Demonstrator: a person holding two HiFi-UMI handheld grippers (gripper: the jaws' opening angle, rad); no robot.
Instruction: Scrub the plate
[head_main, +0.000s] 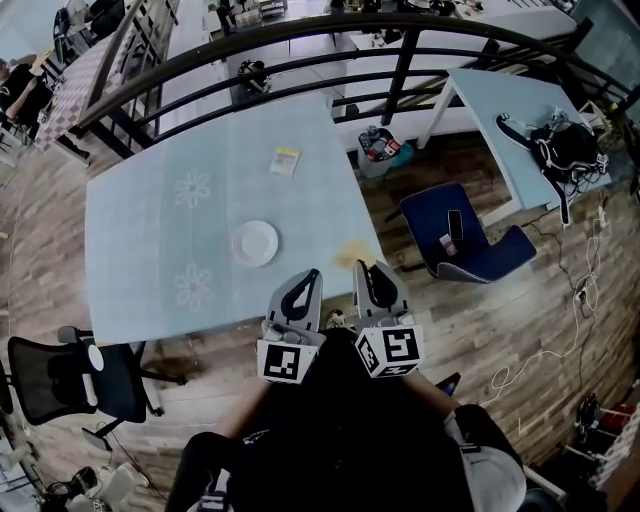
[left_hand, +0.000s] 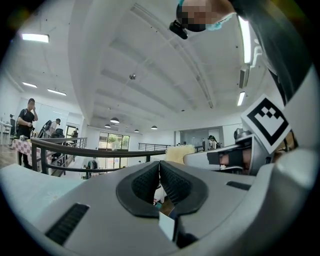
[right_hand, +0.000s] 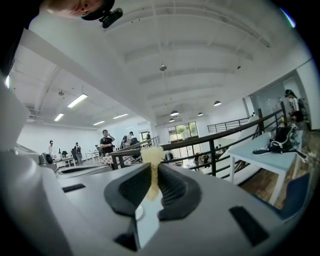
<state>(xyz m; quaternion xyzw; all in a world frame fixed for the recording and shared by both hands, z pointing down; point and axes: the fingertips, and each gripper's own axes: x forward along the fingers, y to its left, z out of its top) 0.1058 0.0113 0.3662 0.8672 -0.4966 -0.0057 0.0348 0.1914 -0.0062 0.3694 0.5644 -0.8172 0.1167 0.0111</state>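
Plate (head_main: 255, 243), white, round and bare, lies flat on the pale blue counter (head_main: 150, 230), about midway across it and nearer the front edge than the back. A small yellow card (head_main: 285, 160) lies farther back on the same counter, well apart from the plate.

Both grippers are held close to the person's body, side by side, past the counter's near edge and above the wood floor (head_main: 480, 330). Neither touches the plate or the counter.

The left gripper (left_hand: 159, 164) has its fingers (left_hand: 146, 181) pressed together at the tips, with nothing between them.

The right gripper (right_hand: 152, 167) has its fingers (right_hand: 174, 189) pinching a pale yellow sponge (right_hand: 151, 154). The sponge stands upright in the grip, and its fluffy top sticks out past the fingertips. In the head view the sponge sits over the counter's near right corner, to the right of the plate and apart from it.

A dark railing (head_main: 300, 45) curves behind the counter, and a blue chair (head_main: 465, 245) stands on the floor to its right.
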